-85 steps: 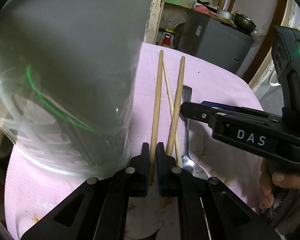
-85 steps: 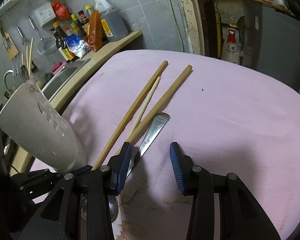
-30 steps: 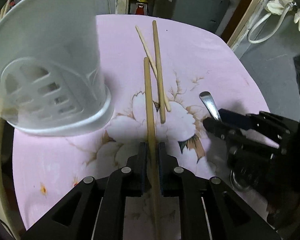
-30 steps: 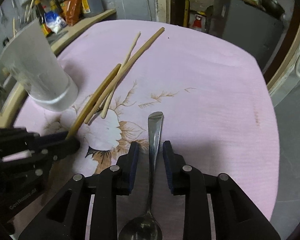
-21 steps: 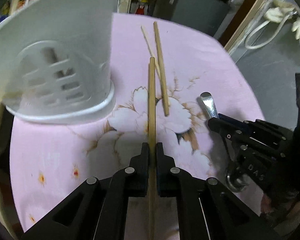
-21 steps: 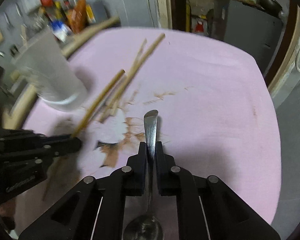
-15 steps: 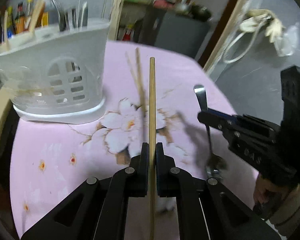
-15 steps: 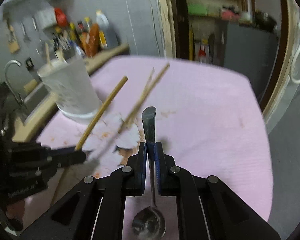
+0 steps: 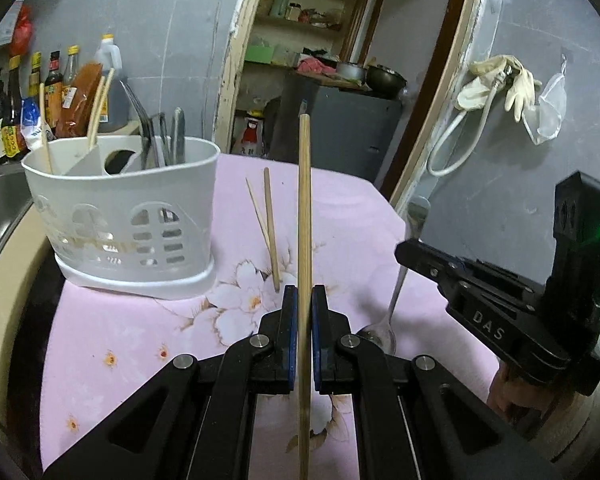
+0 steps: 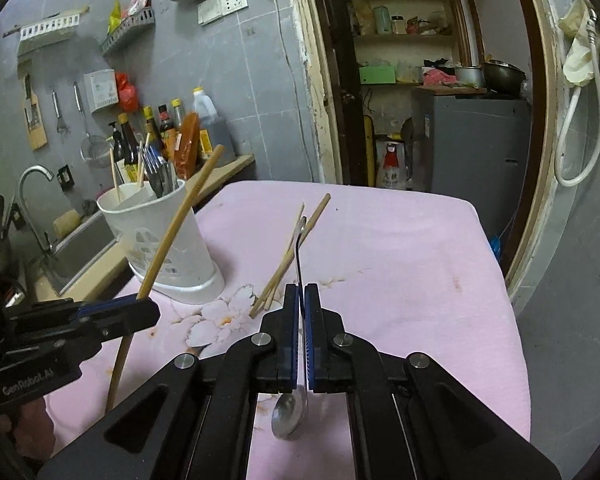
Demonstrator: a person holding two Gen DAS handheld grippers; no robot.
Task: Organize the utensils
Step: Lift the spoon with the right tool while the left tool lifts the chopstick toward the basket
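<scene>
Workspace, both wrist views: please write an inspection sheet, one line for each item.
Surface: pink floral tablecloth covering the table.
Job's things: white utensil holder, already holding chopsticks and metal cutlery; two chopsticks on the cloth; one raised chopstick; a spoon.
Clutter: nothing seen on the cloth.
Grippers: left hand-held gripper shut on the raised chopstick; right hand-held gripper shut on the spoon handle, bowl hanging down.
Cables: white hose on the wall.
Surroundings: sauce bottles, sink tap, grey cabinet.
</scene>
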